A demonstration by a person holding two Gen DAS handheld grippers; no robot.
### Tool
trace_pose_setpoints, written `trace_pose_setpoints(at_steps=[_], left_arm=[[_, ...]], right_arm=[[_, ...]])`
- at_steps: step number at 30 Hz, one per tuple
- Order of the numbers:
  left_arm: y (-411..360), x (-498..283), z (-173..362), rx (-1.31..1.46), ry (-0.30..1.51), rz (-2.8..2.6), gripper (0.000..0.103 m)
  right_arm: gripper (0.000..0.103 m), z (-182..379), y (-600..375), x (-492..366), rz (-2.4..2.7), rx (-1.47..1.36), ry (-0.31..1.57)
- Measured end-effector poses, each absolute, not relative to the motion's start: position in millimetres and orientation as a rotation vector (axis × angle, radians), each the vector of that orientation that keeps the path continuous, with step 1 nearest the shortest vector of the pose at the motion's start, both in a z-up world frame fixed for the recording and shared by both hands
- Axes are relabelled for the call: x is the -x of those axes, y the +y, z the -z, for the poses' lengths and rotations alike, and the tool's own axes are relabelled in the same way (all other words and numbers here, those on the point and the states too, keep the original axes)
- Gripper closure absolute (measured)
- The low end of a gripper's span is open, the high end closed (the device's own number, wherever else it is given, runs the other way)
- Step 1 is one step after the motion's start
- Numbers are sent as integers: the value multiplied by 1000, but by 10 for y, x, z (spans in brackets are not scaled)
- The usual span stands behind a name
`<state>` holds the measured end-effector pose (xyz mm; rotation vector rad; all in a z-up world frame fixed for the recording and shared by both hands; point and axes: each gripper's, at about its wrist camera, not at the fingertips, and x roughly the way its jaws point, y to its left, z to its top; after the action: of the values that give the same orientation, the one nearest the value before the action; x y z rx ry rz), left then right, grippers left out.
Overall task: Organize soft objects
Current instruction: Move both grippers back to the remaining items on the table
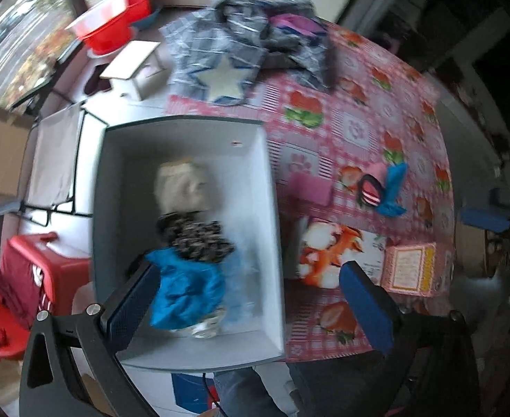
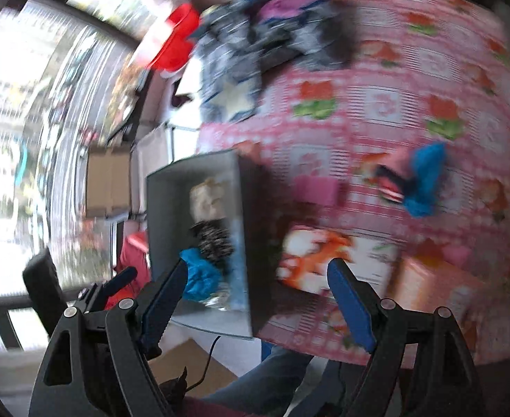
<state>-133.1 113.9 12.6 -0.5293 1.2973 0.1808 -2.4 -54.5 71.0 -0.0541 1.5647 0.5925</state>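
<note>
A grey storage box (image 1: 185, 128) sits at the table's left edge. In it lie a beige cloth (image 1: 181, 184), a black-and-white patterned cloth (image 1: 195, 239) and a blue cloth (image 1: 185, 292). My left gripper (image 1: 251, 299) is open and empty above the box's near end. On the pink tablecloth (image 1: 359, 104) lie a blue and striped sock bundle (image 1: 383, 191) and a pink cloth (image 1: 310, 187). A pile of grey plaid clothes (image 1: 241, 45) lies at the far side. My right gripper (image 2: 258, 295) is open and empty; its view is blurred and shows the box (image 2: 164, 187) and socks (image 2: 418, 184).
An orange-and-white printed pack (image 1: 331, 257) and a pink box (image 1: 411, 267) lie near the front right. Red basins (image 1: 115, 24) and a white stool (image 1: 136, 66) stand beyond the table. A red crate (image 1: 39, 271) sits low at left.
</note>
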Motion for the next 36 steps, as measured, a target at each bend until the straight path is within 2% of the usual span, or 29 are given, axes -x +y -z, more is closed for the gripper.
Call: trace_pose_setpoints(at_steps=[9,16,28,36], left_arm=[[441,688,-9,382,1373,-47,0],[40,178,225,265,1434,-19,0],[-476,-849,913,259,1535,37,0],[-598,-1100,1242,279,1584,65,0]], right_arm=[[19,-800,-1942,-460,-320,-126,1541],[19,-410,-2685,-593,-190,-204,1597],[19,289,-3180,-738,-161,-254,1719],[19,979,-3133,-910,-170,-356,1885]])
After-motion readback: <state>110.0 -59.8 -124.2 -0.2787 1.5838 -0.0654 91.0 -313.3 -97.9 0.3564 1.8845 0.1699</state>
